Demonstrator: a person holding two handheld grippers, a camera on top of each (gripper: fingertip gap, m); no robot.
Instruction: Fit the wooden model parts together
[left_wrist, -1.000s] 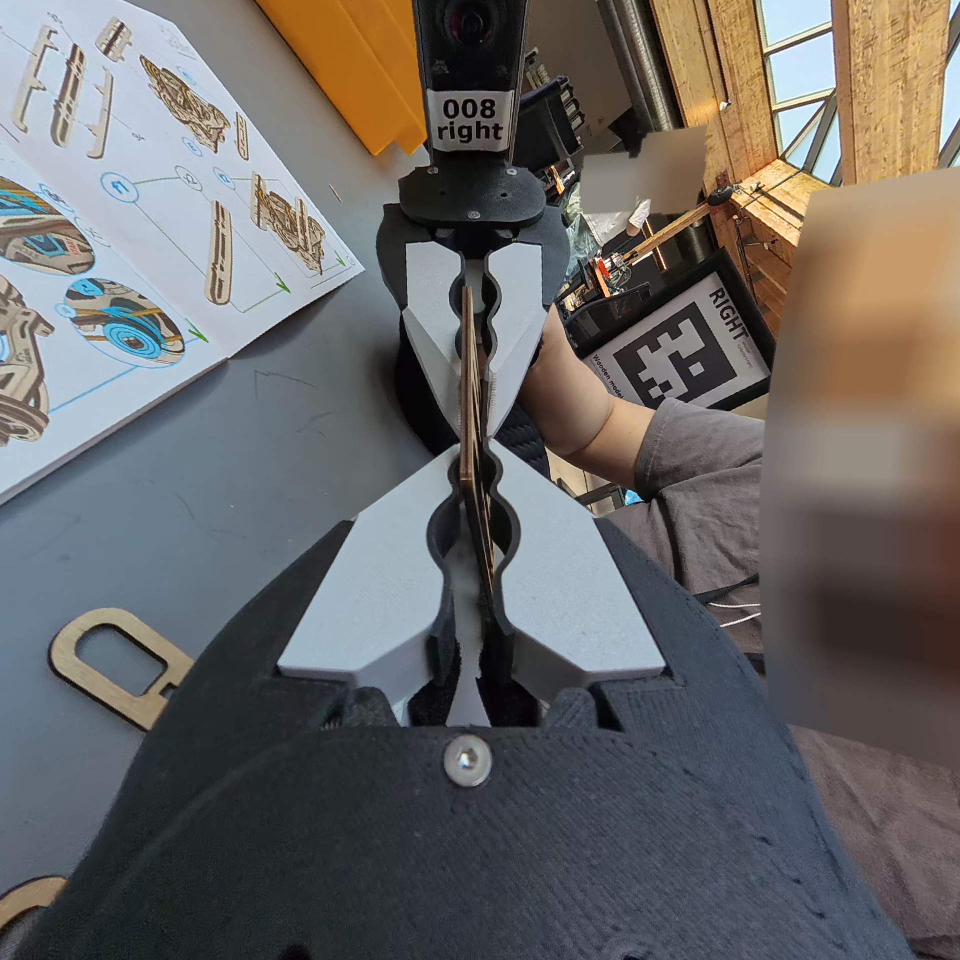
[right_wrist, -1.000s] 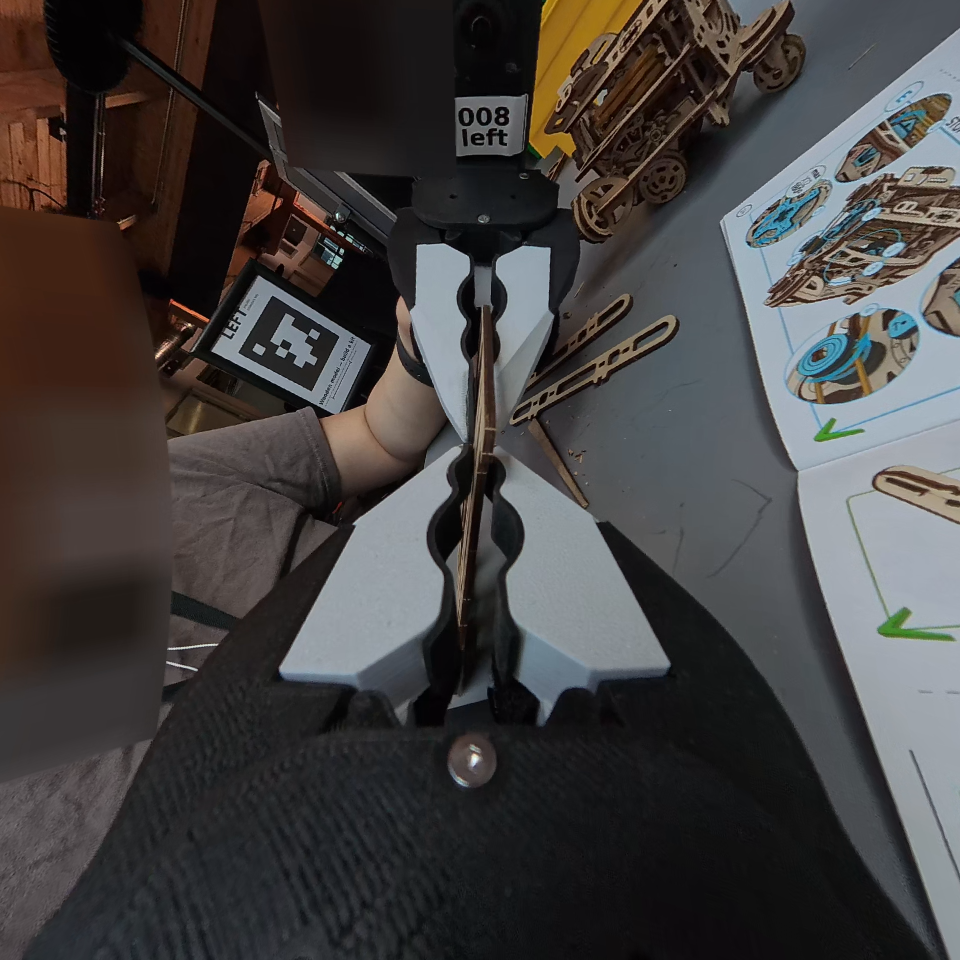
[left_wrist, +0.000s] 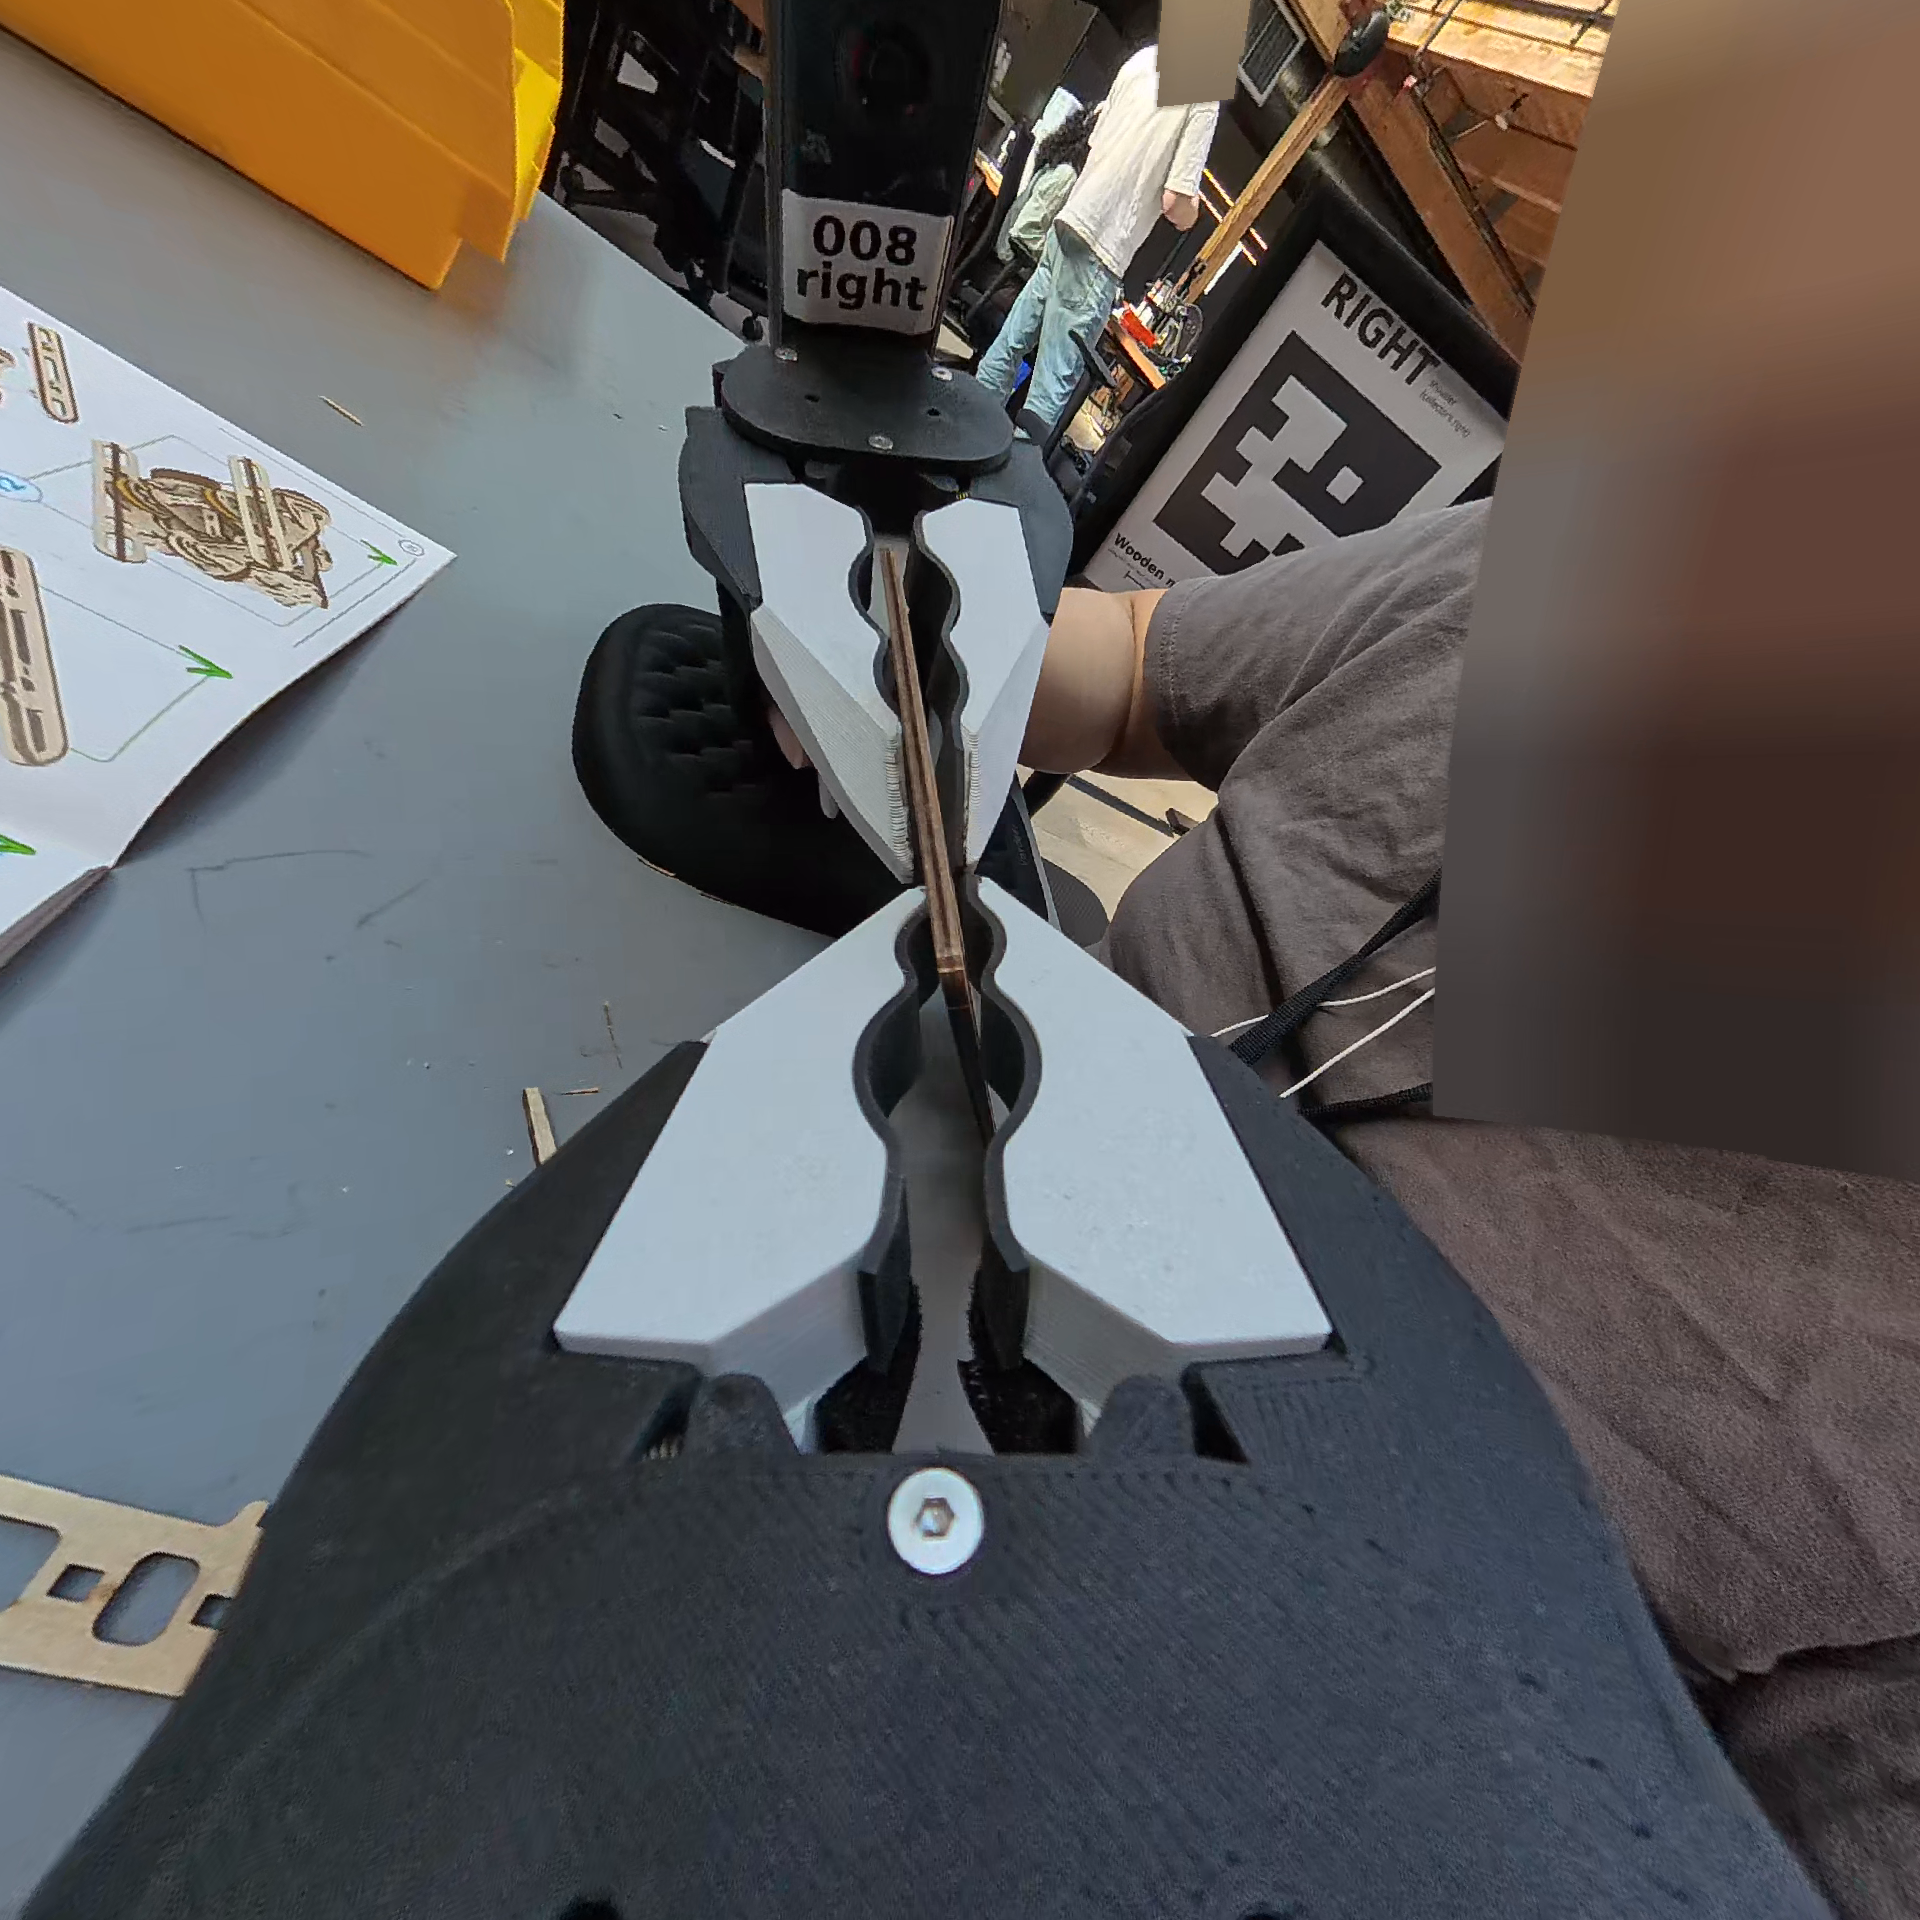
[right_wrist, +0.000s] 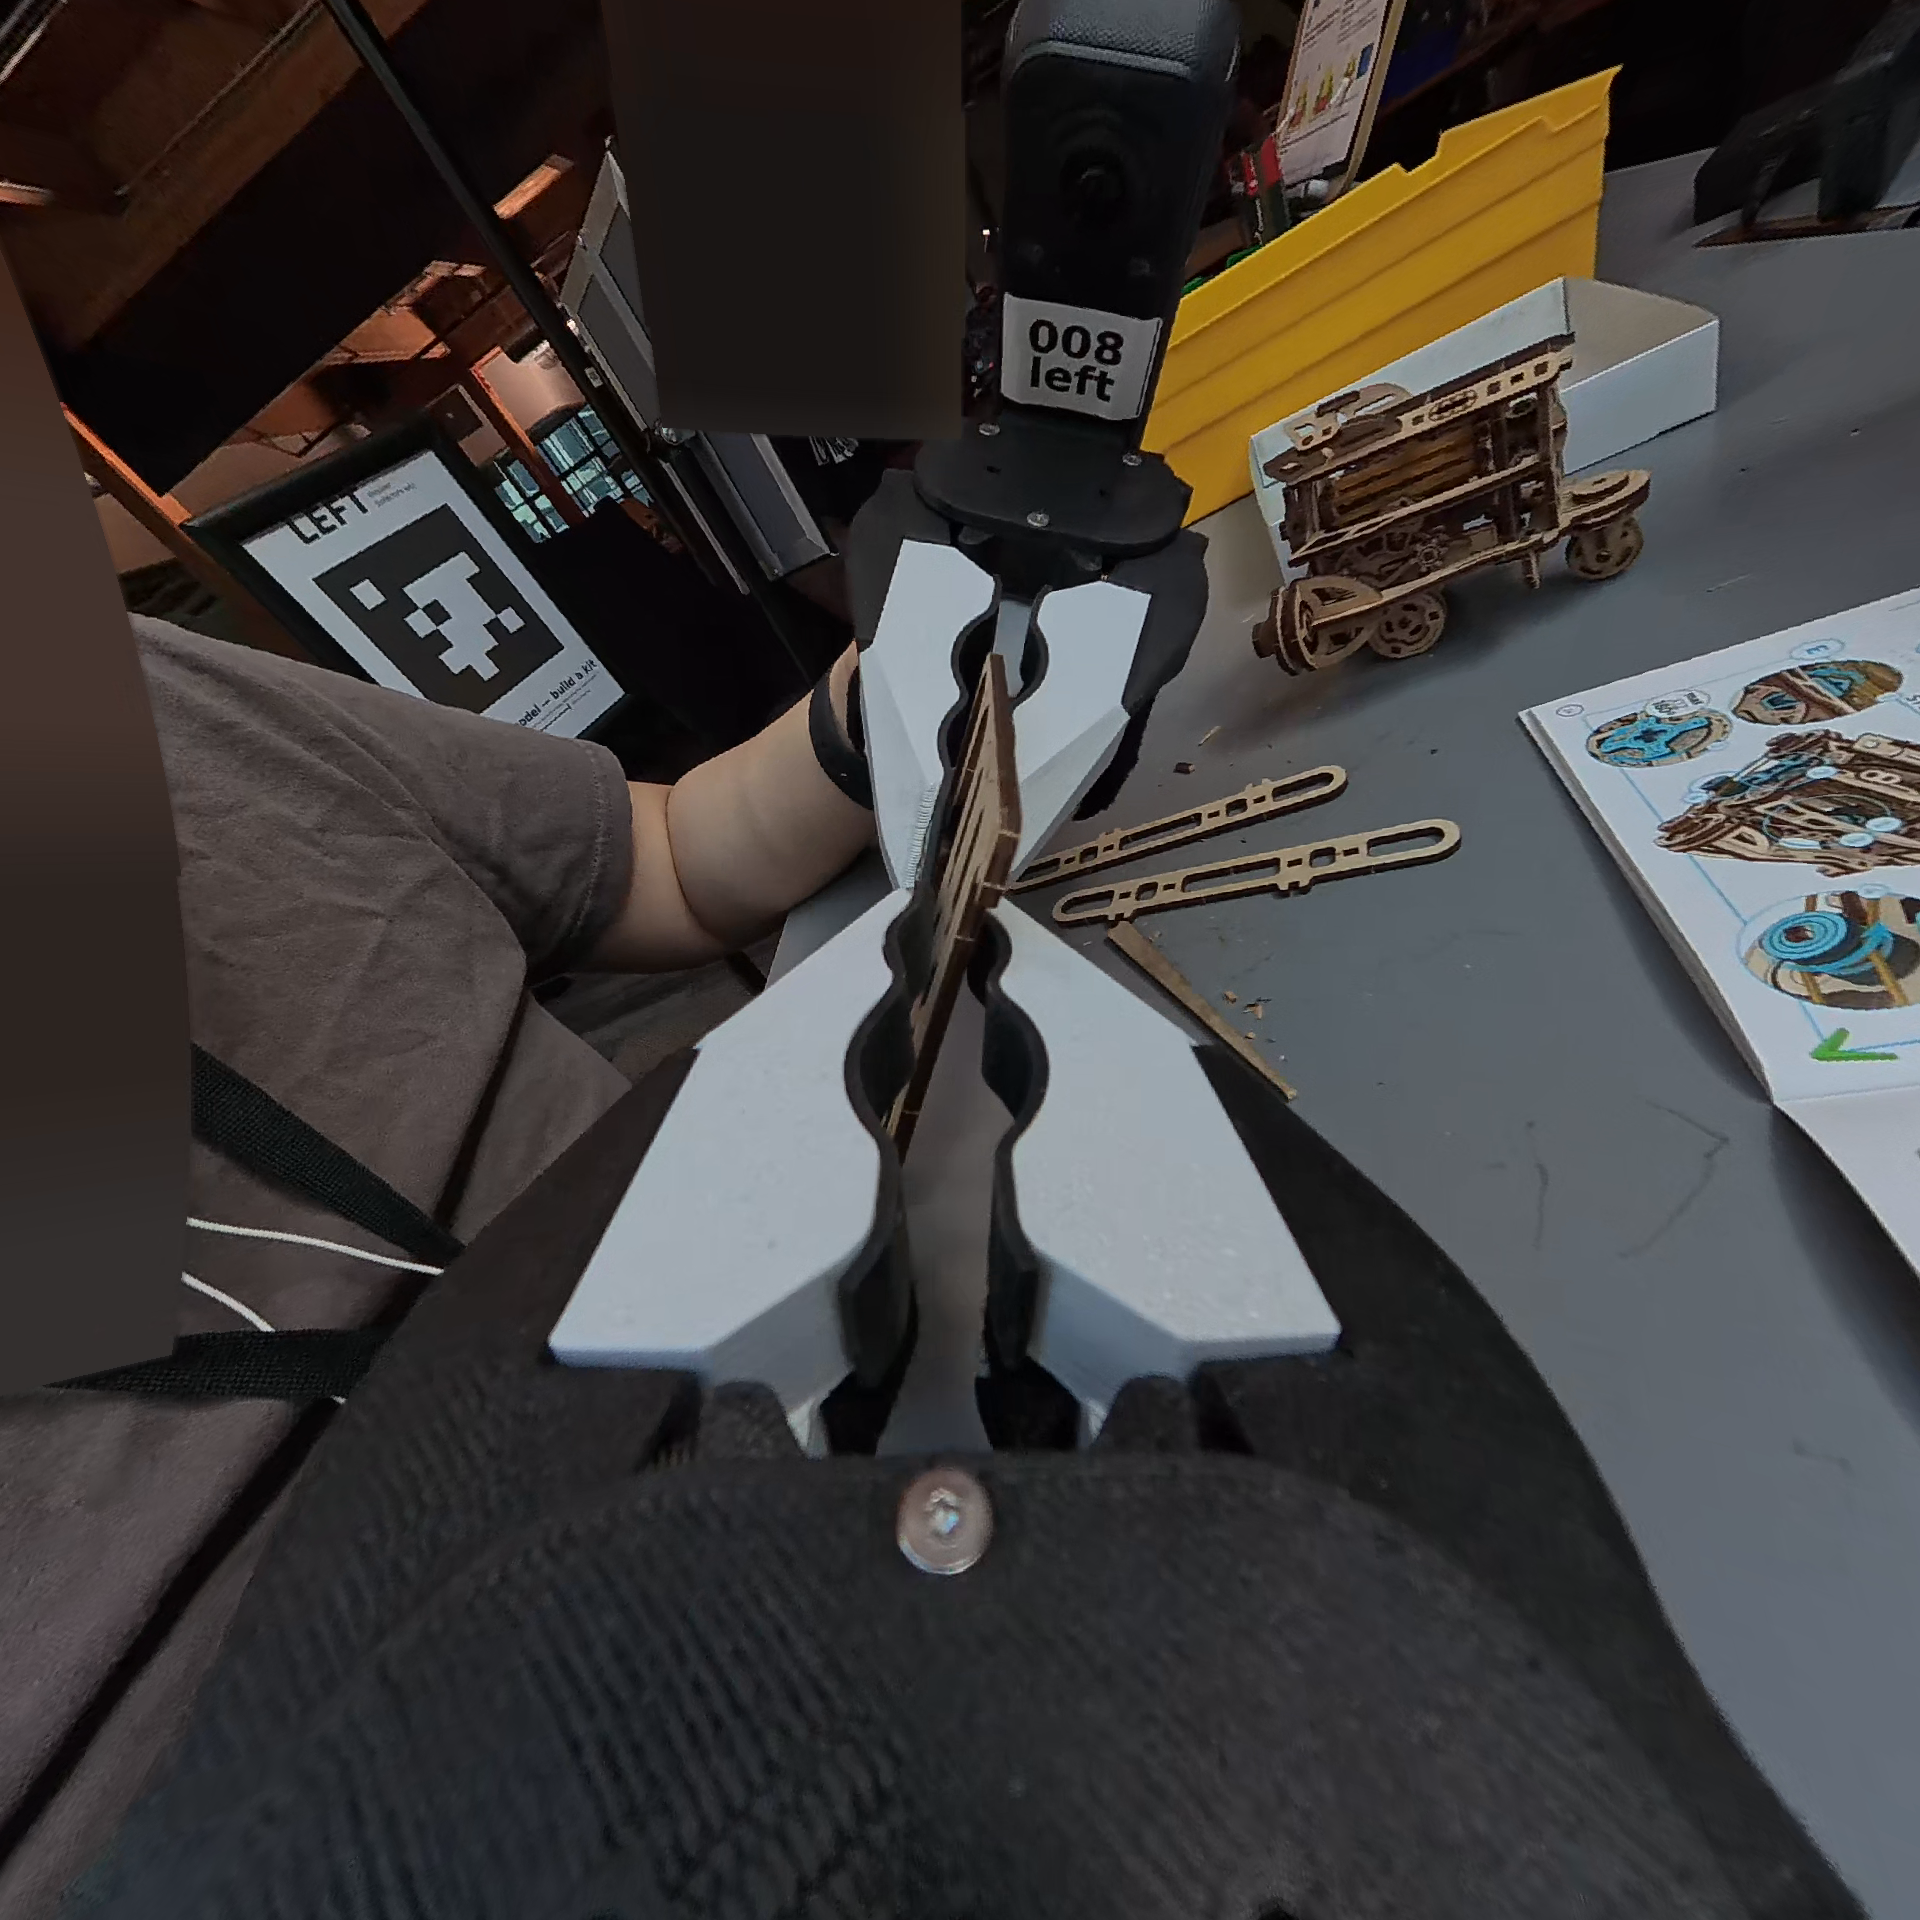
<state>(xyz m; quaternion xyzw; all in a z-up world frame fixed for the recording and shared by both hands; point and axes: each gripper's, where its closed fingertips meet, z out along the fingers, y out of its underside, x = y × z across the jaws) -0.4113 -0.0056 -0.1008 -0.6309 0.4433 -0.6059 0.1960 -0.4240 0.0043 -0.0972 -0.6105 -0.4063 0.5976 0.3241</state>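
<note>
A thin slotted wooden part (right_wrist: 971, 831) is held between my two grippers, which face each other tip to tip above the near edge of the grey table (right_wrist: 1455, 1195). In the left wrist view I see the part edge-on (left_wrist: 925, 748), slanting through both sets of jaws. My left gripper (left_wrist: 948, 920) is shut on its near end, and the right gripper (left_wrist: 932, 857) is shut on its far end. In the right wrist view my right gripper (right_wrist: 951, 920) grips the part and the left gripper (right_wrist: 961, 868) grips it from the other side. I cannot tell whether it is one piece or two.
Two slotted wooden strips (right_wrist: 1257, 868) and a thin stick (right_wrist: 1195, 1013) lie on the table. Behind them stand a built wooden model vehicle (right_wrist: 1444, 520), a white box (right_wrist: 1631, 353) and a yellow bin (right_wrist: 1403, 260). An open instruction booklet (left_wrist: 208, 644) and a flat wooden piece (left_wrist: 104, 1600) lie to the left. My left and right fingertips are right by each other.
Both grippers have tilted together with the part still between them. The part now slants in the jaws and shows its slotted face in the right wrist view.
</note>
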